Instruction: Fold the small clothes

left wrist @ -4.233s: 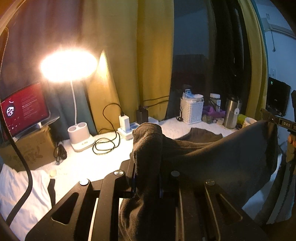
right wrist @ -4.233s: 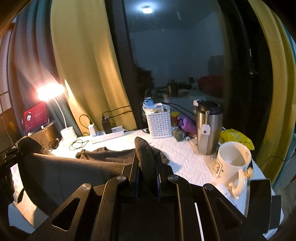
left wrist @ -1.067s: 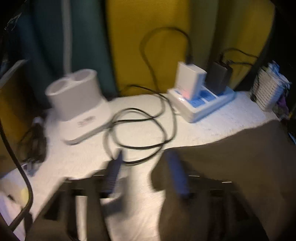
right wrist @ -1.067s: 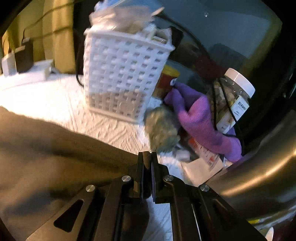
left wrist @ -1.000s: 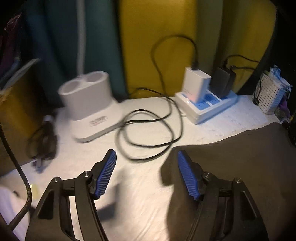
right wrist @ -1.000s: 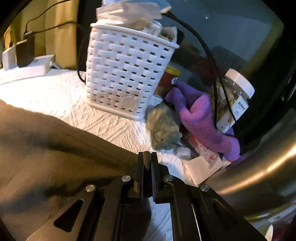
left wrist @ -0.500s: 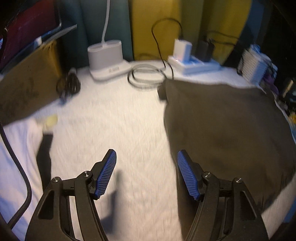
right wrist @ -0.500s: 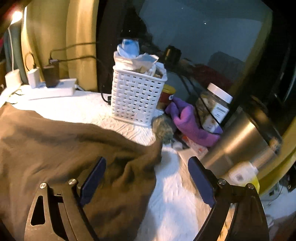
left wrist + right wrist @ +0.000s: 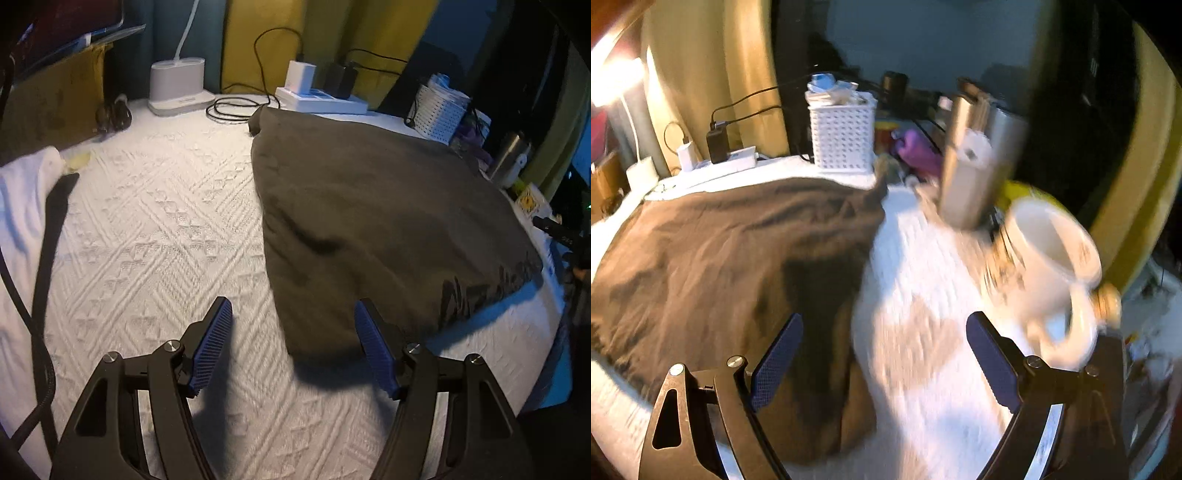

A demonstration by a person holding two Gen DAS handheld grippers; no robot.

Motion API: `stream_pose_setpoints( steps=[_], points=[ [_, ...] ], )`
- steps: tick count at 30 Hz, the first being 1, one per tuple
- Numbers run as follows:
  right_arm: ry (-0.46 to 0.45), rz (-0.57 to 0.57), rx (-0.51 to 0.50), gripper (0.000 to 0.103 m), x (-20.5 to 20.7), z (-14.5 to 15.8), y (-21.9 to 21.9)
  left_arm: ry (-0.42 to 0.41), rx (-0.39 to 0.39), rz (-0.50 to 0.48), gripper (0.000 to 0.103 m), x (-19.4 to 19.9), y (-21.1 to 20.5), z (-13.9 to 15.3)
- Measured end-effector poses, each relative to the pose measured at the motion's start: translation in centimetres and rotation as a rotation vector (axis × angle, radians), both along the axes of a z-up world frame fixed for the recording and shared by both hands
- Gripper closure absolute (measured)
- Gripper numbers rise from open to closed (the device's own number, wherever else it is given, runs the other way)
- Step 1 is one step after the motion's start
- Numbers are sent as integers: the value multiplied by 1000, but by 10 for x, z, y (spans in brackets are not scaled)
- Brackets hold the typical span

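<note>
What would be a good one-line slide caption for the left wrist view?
Open left gripper above the white textured cover, beside the spread dark garment.

White basket (image 9: 843, 138), steel tumbler (image 9: 975, 162) and mug (image 9: 1047, 273) crowd the table's edge.

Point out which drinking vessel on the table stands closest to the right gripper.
The white mug, open-topped with a looped handle, beside the right gripper's outer finger. The steel tumbler is taller, metallic and further back, by the white basket.
</note>
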State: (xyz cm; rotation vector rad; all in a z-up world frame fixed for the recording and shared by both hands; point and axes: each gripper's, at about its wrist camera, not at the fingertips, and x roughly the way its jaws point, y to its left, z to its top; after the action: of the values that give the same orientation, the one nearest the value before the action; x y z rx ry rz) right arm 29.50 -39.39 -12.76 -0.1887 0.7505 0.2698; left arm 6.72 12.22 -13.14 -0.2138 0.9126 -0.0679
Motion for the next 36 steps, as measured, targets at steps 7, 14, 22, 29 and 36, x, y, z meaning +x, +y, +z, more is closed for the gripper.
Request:
stream_pose_setpoints(
  steps=[7, 14, 22, 29, 36],
  points=[
    [105, -51, 186, 22, -32, -27, -38, -19, 47, 15, 35, -5, -18, -2],
    [115, 6, 286, 70, -41, -43, -31, -33, 57, -45, 87, -4, -35, -4],
    [49, 22, 232, 96, -56, -15, -27, -110, 98, 4, 95, -29, -22, 41],
    [109, -10, 157, 97, -94, -39, -35, -2, 106, -12, 95, -54, -20, 17],
    [93, -43, 162, 97, -111, -32, -44, 38, 97, -11, 95, -73, -20, 14]
  ],
)
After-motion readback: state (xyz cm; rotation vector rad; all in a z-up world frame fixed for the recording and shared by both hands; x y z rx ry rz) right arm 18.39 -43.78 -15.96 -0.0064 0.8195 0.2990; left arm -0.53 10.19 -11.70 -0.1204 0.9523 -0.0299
